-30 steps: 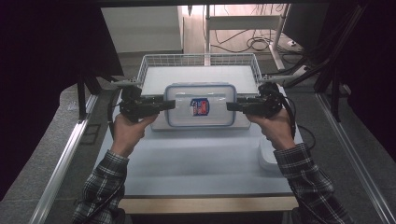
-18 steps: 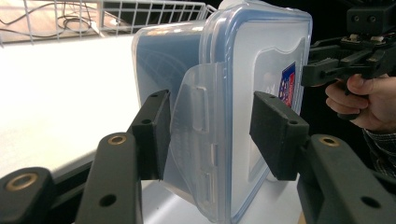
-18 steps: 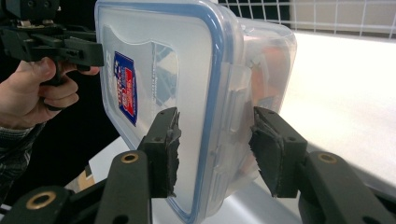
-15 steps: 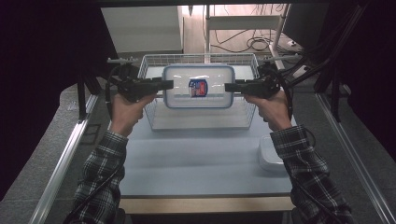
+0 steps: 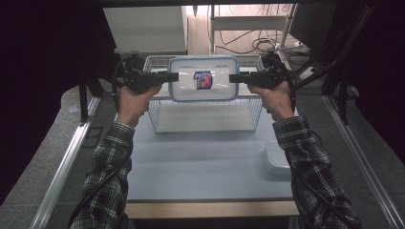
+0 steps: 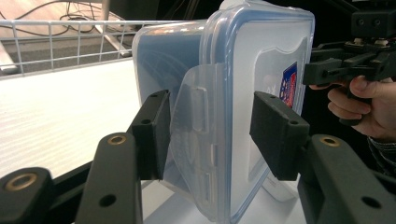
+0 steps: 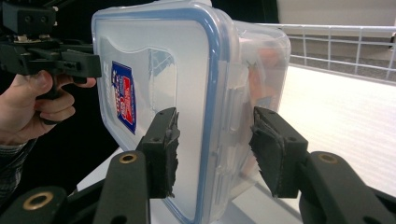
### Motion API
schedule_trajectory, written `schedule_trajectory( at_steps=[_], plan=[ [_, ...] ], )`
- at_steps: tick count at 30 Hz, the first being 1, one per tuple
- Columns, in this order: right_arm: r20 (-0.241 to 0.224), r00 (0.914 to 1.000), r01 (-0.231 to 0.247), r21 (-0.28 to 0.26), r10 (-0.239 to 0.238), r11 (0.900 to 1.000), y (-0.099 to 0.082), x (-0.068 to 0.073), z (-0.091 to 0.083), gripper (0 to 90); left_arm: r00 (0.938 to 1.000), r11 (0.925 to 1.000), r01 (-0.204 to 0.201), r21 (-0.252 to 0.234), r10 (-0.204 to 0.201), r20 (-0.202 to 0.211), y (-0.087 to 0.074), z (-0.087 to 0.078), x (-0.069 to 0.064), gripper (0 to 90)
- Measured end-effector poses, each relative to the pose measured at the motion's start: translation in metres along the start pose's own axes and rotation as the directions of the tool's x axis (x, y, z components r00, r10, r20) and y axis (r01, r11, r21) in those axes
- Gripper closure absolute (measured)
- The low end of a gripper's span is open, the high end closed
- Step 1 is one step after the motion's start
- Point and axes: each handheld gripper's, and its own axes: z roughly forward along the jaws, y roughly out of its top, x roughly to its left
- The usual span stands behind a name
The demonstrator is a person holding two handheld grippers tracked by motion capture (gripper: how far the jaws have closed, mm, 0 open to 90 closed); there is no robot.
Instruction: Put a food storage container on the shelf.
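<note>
Clear lidded container (image 7: 187, 93), centre frame, clamped between right gripper (image 7: 212, 149) pads; left gripper (image 7: 51, 58) upper left; wire basket (image 7: 345, 44) upper right.

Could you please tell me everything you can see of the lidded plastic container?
The plastic container is a clear, rounded-rectangular box with a blue-rimmed clip lid and a red-and-blue label. It hangs in the air above the wire basket, lid facing the high camera. The left gripper and right gripper clamp its two short ends.
</note>
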Motion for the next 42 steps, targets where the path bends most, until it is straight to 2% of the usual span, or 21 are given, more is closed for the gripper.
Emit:
schedule_trajectory(
  at_steps=[6, 14, 17, 19, 21, 24, 26, 31, 33, 37, 38, 42],
  plan=[
    [0.015, 0.9999, 0.003, 0.008, -0.004, 1.0, 0.001, -0.006, 0.008, 50.6, 0.9998, 0.9998, 0.018, -0.005, -0.018, 0.002, -0.004, 0.005, 0.01, 48.2],
    [0.02, 0.9997, 0.011, -0.006, -0.011, 0.9999, 0.001, -0.008, 0.013, 49.2, 0.9997, 0.9997, -0.01, -0.023, 0.009, -0.024, -0.004, 0.006, 0.011, 47.0],
    [0.028, 0.9996, 0.011, -0.01, -0.011, 0.9999, 0.0, -0.008, 0.014, 48.5, 0.9982, 0.9996, -0.021, -0.021, 0.019, -0.056, -0.005, 0.008, 0.01, 45.5],
    [0.031, 0.9994, 0.012, -0.007, -0.012, 0.9999, 0.0, -0.008, 0.015, 47.7, 0.9952, 0.9994, -0.034, -0.007, 0.033, -0.092, -0.006, 0.01, 0.009, 44.4],
    [0.042, 0.999, 0.016, -0.003, -0.016, 0.9999, 0.001, -0.007, 0.016, 46.7, 0.9945, 0.9991, -0.043, 0.003, 0.043, -0.095, -0.007, 0.012, 0.009, 47.3],
    [0.048, 0.9988, 0.005, 0.002, -0.005, 1.0, 0.001, -0.008, 0.018, 43.9, 0.9913, 0.9986, -0.046, 0.027, 0.049, -0.123, -0.009, 0.016, 0.009, 47.2],
    [0.053, 0.9986, -0.006, -0.005, 0.006, 1.0, 0.0, -0.01, 0.019, 42.6, 0.9908, 0.9983, -0.046, 0.036, 0.05, -0.126, -0.009, 0.018, 0.01, 48.0],
    [0.058, 0.9976, -0.037, -0.01, 0.038, 0.9993, 0.001, -0.013, 0.021, 41.1, 0.995, 0.999, -0.014, 0.041, 0.018, -0.098, -0.012, 0.02, 0.015, 46.6],
    [0.082, 0.9955, -0.047, -0.015, 0.048, 0.9988, 0.003, -0.013, 0.021, 40.5, 0.9964, 0.9996, -0.002, 0.027, 0.004, -0.085, -0.013, 0.02, 0.016, 45.8],
    [0.181, 0.9835, -0.004, -0.017, 0.007, 0.9999, 0.005, -0.007, 0.024, 42.2, 0.9974, 0.9993, 0.036, 0.013, -0.035, -0.062, -0.013, 0.02, 0.019, 44.5],
    [0.197, 0.9804, 0.003, -0.019, 0.001, 0.9998, 0.006, -0.005, 0.025, 42.9, 0.9972, 0.9992, 0.04, 0.008, -0.039, -0.064, -0.013, 0.02, 0.019, 44.4],
    [0.244, 0.9694, 0.038, -0.02, -0.032, 0.9991, 0.007, 0.0, 0.028, 48.0, 0.9933, 0.999, 0.005, -0.044, -0.01, -0.115, -0.011, 0.017, 0.015, 46.1]
  ],
)
